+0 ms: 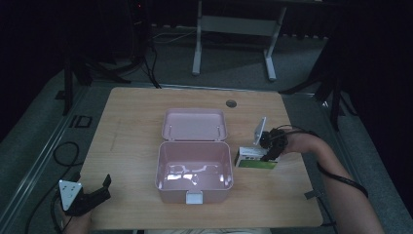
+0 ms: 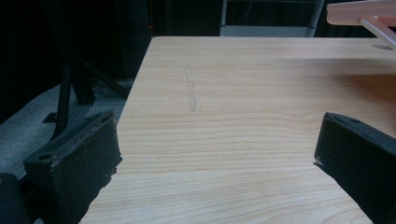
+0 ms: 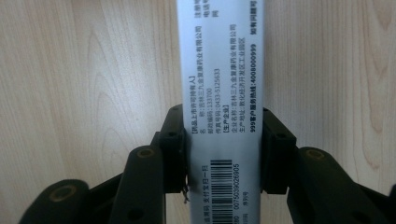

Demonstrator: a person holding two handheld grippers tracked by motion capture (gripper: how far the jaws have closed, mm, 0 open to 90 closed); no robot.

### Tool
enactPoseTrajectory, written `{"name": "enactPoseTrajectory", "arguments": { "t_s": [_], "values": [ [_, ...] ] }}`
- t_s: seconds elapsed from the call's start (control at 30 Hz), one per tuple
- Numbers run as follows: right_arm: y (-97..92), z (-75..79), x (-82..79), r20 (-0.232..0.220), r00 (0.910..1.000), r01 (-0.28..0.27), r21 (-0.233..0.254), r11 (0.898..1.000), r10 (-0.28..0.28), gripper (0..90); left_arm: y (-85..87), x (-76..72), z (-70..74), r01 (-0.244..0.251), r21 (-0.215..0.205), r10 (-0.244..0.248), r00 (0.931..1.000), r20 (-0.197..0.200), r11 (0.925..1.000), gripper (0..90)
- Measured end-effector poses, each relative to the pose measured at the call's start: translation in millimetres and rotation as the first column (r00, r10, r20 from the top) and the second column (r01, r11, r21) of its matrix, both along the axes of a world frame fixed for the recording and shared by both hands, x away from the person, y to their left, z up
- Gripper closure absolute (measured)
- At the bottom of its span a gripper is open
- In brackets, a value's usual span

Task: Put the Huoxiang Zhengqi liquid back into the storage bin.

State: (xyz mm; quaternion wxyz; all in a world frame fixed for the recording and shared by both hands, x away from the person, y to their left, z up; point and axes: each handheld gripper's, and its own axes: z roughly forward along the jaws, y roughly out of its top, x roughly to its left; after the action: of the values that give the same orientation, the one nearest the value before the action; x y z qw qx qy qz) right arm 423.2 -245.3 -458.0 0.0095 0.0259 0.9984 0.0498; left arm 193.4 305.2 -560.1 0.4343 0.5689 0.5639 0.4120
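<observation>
Medicine box [image 1: 255, 160] lies on the wooden table [image 1: 131, 131], just to the right of an open pink case [image 1: 194, 168] and close to its right wall. In the high view the right gripper [image 1: 267, 157] comes down on the box from above, with the person's forearm reaching in from the right edge. The right gripper view looks straight down the box's narrow white face [image 3: 219, 93], printed with small text and a barcode; the two black jaws press against its two long sides, pinching it. The case stands with its lid [image 1: 194, 124] folded back flat behind it and a white latch [image 1: 194, 197] at its front. The left gripper [image 1: 92, 195] rests near the table's front left corner, well apart from the case, its jaws spread wide over bare wood with nothing between them.
</observation>
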Motion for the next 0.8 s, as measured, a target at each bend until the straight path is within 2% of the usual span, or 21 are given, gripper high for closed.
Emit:
{"name": "enactPoseTrajectory", "arguments": {
  "t_s": [0.27, 0.3, 0.37, 0.6, 0.8],
  "values": [
    [1.4, 5.8, -1.1, 0.003, 0.9998, 0.020, 0.000, 1.000, -0.020, 61.8, 0.0, 0.0, 0.0, 0.001, 0.001, -0.001, 1.0000, 0.000, 1.0000, 0.2],
    [1.1, 7.8, -1.6, -0.014, 0.9990, 0.043, -0.002, 0.999, -0.043, 61.8, -0.1, 0.0, 0.0, 0.000, 0.000, 0.000, 1.0000, -0.001, 1.0000, 0.2],
    [0.8, 9.0, -2.0, -0.024, 0.9986, 0.048, -0.001, 0.999, -0.048, 61.8, 0.0, 0.0, 0.0, 0.001, 0.000, -0.001, 1.0000, -0.001, 1.0000, 0.2],
    [0.7, 24.0, -16.5, -0.044, 0.9943, 0.098, 0.026, 0.995, -0.097, 61.8, -0.2, 0.1, -0.1, 0.001, 0.000, -0.001, 1.0000, -0.002, 1.0000, 0.2],
    [2.1, 35.7, -33.1, -0.043, 0.9954, 0.087, 0.031, 0.996, -0.086, 61.9, -0.4, 0.2, 0.0, 0.001, 0.000, -0.001, 1.0000, -0.002, 1.0000, 0.2]
  ]
}}
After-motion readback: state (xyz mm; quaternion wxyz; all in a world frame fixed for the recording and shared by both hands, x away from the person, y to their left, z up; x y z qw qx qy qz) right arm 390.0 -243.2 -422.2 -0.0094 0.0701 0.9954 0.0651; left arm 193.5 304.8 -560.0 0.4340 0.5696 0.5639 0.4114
